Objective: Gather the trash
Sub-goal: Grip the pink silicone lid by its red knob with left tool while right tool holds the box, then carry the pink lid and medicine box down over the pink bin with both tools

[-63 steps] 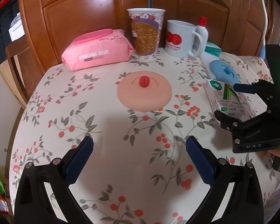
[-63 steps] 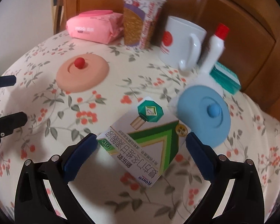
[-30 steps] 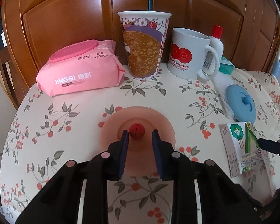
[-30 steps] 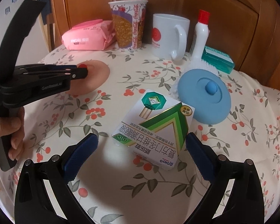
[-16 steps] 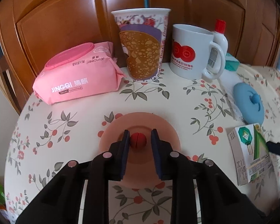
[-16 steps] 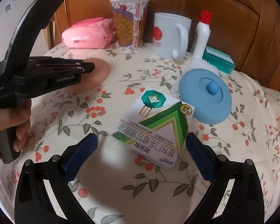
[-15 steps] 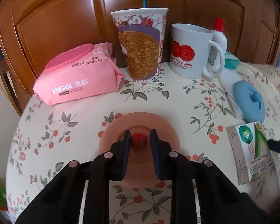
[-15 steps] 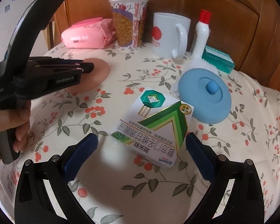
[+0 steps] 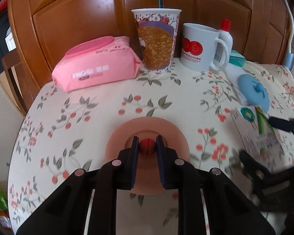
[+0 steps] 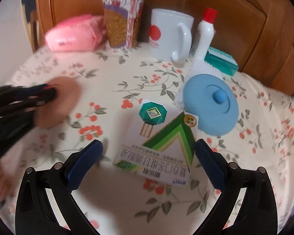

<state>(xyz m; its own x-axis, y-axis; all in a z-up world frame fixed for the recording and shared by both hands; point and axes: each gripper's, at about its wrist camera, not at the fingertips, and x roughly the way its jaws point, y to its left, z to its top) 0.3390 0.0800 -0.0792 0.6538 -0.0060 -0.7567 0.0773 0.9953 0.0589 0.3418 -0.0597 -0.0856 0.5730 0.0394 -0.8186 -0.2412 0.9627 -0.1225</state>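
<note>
At lower centre, the left gripper [image 9: 147,146] had just closed its fingers onto the red knob [image 9: 147,146] of the pink lid [image 9: 147,137], securing it for lifting; the right gripper [image 10: 149,156] stood open around the green-and-white box [image 10: 158,143] on the tabletop [image 9: 88,107].

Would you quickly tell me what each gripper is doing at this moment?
Left gripper: shut on the red knob of the pink lid.
Right gripper: open, straddling the green-and-white box, not pressing it.
</note>
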